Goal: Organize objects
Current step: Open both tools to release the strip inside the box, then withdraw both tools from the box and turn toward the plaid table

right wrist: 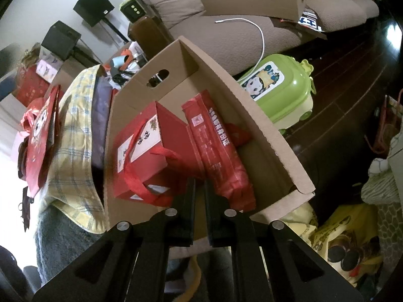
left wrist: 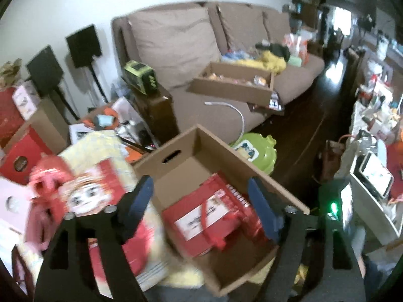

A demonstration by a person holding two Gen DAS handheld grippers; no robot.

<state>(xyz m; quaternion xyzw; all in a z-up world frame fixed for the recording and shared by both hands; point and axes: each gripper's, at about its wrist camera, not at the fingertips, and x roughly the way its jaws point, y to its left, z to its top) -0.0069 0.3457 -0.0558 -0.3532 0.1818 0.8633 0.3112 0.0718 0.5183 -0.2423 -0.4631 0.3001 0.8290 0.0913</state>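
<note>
An open cardboard box (left wrist: 176, 141) (right wrist: 254, 115) sits in front of me. Inside it lie a red gift bag with a white label and ribbon handles (left wrist: 201, 216) (right wrist: 151, 146) and a long red packet with white characters (right wrist: 219, 148). My left gripper (left wrist: 201, 201) hangs above the box, open, with nothing between its blue-padded fingers (left wrist: 141, 201). My right gripper (right wrist: 200, 186) is shut at the box's near wall; I cannot tell if it pinches the cardboard. A red bag with a cartoon face (left wrist: 90, 191) (right wrist: 40, 136) lies left of the box on a yellow plaid cloth (right wrist: 75, 130).
A brown sofa (left wrist: 176, 40) stands behind, with a shallow cardboard tray (left wrist: 226, 88) of small items and a white cable (right wrist: 259, 32) on it. A green child's suitcase (right wrist: 282, 93) lies right of the box on the dark floor. Black speakers (left wrist: 83, 45) and red boxes crowd the left.
</note>
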